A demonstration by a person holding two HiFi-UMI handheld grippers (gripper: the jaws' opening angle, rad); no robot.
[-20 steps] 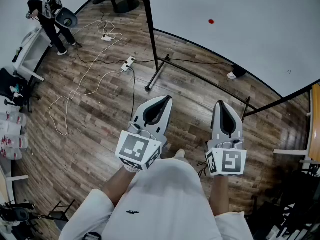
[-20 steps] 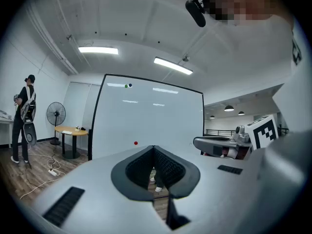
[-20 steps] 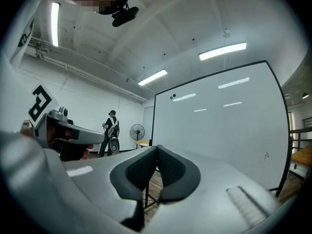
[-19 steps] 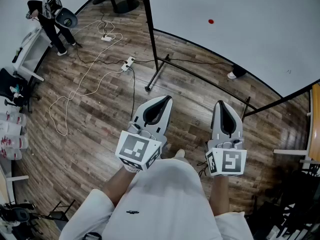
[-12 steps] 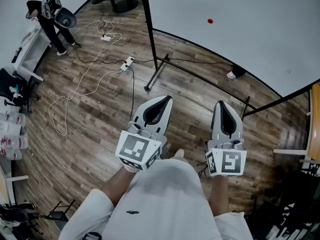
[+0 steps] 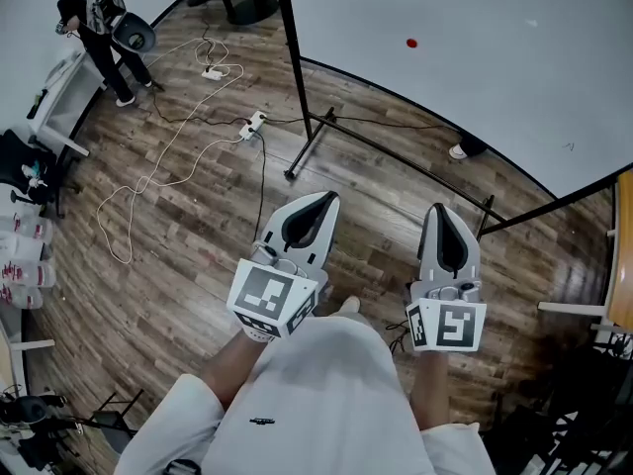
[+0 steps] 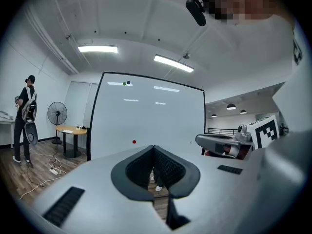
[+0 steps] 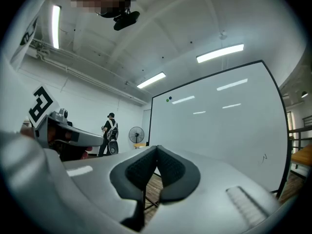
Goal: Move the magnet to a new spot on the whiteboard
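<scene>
Looking down, head view: glossy wood-plank floor [image 6: 178, 226], with a pale cable [image 6: 138, 191] looping across it toward a power strip [image 6: 255, 122]. Top right is the whiteboard [image 6: 495, 77], plain white face with a thin black edge, on a black tube stand [image 6: 309, 137]. Small round red magnet [image 6: 411, 43] is stuck on the board face, well apart from both grippers and beyond their tips. Both the left gripper [image 6: 326, 198] and right gripper [image 6: 438, 209] are side by side and level, pointing toward the board. Each has a white moulded shell, black pad liners and a marker cube at the rear. Far top left, another person [image 6: 89, 18] stands beside a white bench [image 6: 59, 97].

Left gripper view: fingers [image 7: 139, 167] are clenched, ribbed black pads meeting at the tip, nothing between them. The red magnet shows on the board just left of and above the tip, far off and not touching. Two dots [image 7: 126, 83], one green and one dark, sit near the board's top edge. Room has white walls, strip lights [image 7: 173, 63] and a pedestal fan [image 7: 57, 115] at left.

Right gripper view: its fingers are clenched too and empty, pads closed to a point. The board fills the right side. The person, the fan and the left gripper's shell are at left.
</scene>
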